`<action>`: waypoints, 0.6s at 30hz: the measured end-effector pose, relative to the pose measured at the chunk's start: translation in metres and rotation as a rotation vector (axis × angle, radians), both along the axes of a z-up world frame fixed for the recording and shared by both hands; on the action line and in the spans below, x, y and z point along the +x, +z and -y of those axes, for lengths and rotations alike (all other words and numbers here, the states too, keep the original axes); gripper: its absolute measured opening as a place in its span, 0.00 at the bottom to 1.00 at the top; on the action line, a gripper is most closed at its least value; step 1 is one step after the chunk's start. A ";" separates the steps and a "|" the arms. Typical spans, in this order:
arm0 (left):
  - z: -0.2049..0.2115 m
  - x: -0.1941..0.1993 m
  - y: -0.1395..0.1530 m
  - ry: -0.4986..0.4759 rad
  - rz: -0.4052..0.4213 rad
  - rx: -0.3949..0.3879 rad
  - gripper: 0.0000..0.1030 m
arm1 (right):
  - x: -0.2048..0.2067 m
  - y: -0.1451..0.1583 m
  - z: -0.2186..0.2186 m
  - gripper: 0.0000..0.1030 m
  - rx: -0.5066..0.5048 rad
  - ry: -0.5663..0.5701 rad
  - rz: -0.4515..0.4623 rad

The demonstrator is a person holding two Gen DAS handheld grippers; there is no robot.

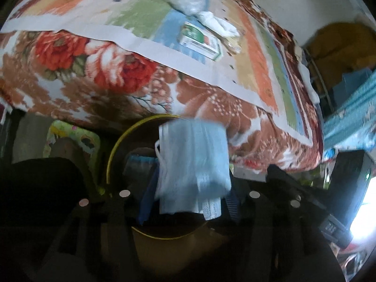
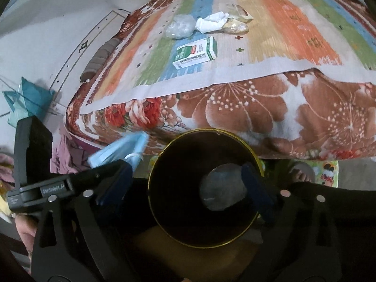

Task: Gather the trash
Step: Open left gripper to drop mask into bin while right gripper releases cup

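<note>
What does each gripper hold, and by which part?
The left gripper holds the blue face mask by its lower edge. The right gripper is open, holding nothing.

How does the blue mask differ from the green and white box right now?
The mask is soft, pleated, pale blue and hangs in the left claw by the bin. The box is stiff, printed green and white, and lies flat on the striped cloth, untouched. Neither is in the bin yet.
</note>
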State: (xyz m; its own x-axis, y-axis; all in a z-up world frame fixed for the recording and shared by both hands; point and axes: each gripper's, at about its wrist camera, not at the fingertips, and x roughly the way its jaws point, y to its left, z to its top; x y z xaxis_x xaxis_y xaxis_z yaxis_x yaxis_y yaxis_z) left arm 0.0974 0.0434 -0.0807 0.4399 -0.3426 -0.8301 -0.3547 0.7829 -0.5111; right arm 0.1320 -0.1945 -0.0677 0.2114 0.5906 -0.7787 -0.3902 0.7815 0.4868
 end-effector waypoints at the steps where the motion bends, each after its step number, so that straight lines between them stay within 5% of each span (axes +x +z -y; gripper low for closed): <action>1: -0.002 0.000 0.000 0.008 0.001 -0.005 0.52 | 0.000 0.000 0.000 0.88 0.002 0.000 -0.002; 18: 0.001 0.004 0.007 0.006 0.008 0.127 0.58 | 0.001 0.011 0.000 0.88 -0.056 -0.007 0.078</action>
